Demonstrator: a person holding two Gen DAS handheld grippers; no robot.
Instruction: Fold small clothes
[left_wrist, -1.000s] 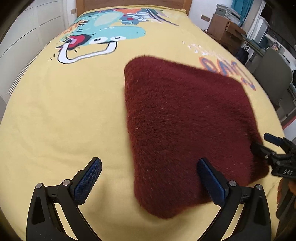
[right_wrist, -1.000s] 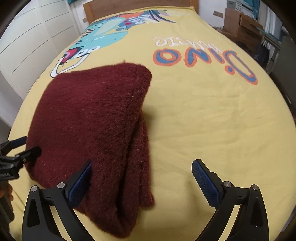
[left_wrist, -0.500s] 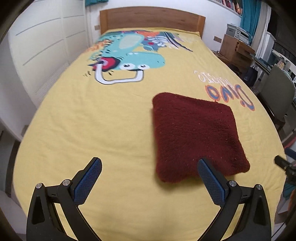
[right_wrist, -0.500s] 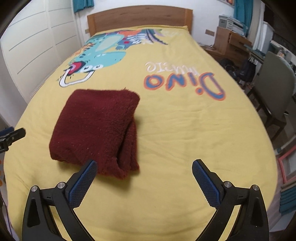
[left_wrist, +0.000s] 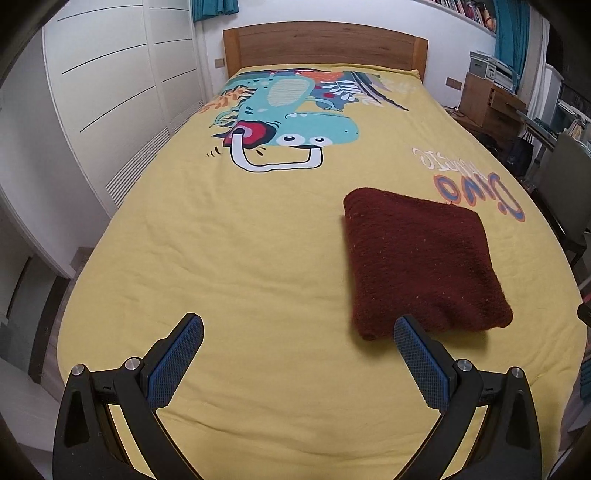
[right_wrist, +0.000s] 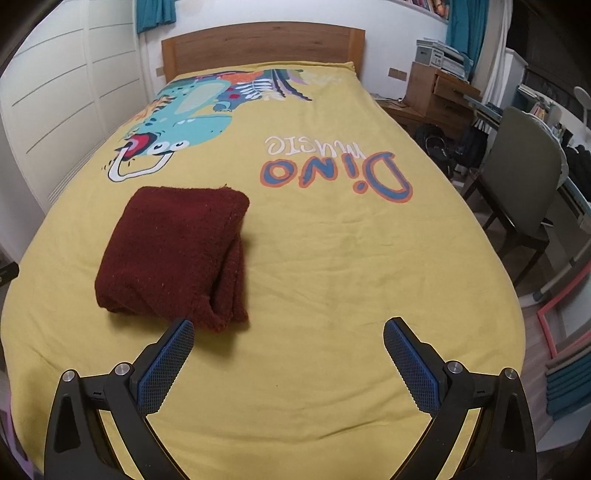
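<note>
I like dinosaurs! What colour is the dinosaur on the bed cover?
The dinosaur is mostly teal-blue with a red mouth, on the yellow bed cover. The left wrist view shows it best.

The folded maroon garment (left_wrist: 421, 262) hides its own layers in the left wrist view; only the top face shows, and what kind of garment it is cannot be told. In the right wrist view its stacked edges (right_wrist: 231, 273) show on one side, but their count is unclear.

The left gripper (left_wrist: 298, 360) and the right gripper (right_wrist: 289, 360) are both cut off by the bottom edge — the hands holding them lie out of frame.

A dark object (left_wrist: 584, 314) at the right edge of the left wrist view is mostly cropped; another dark sliver (right_wrist: 8, 273) at the left edge of the right wrist view is likewise unidentifiable.

The foot of the bed (right_wrist: 295, 424) falls behind the grippers. Items on the far wooden cabinet (right_wrist: 439, 55) are too small to name.
</note>
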